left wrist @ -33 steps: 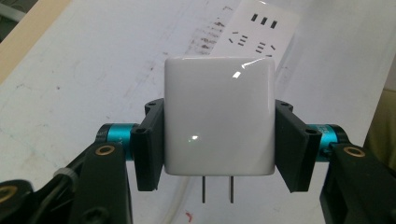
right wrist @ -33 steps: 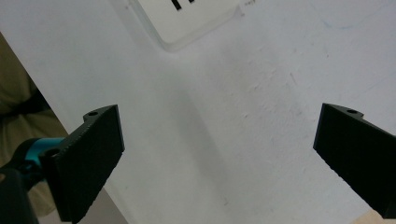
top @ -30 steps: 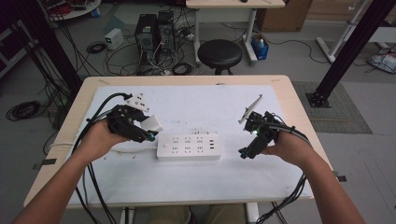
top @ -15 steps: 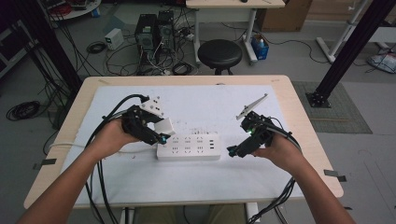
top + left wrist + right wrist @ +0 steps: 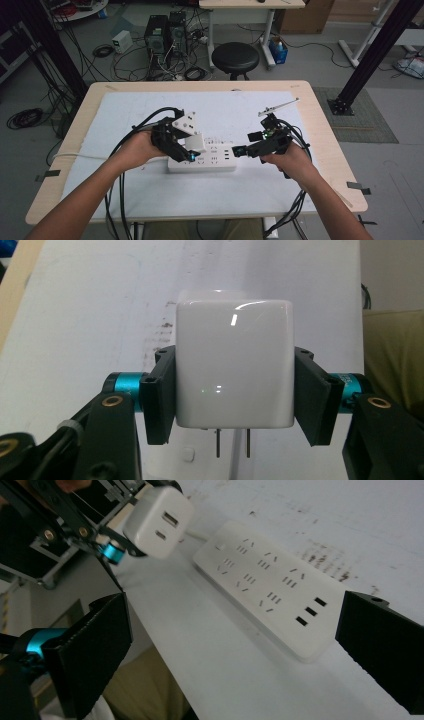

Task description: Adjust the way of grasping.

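White charger block pinched between the left gripper pads, two prongs pointing down (USB ports face the other hand), hovering over the left end of the power strip on the table; right gripper spread wide just beside the strip's right end

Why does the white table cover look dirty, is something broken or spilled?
Nothing looks broken or spilled. The white table cover only has dark scuff marks beside the power strip. The charger, its prongs straight, sits squarely in the left gripper.
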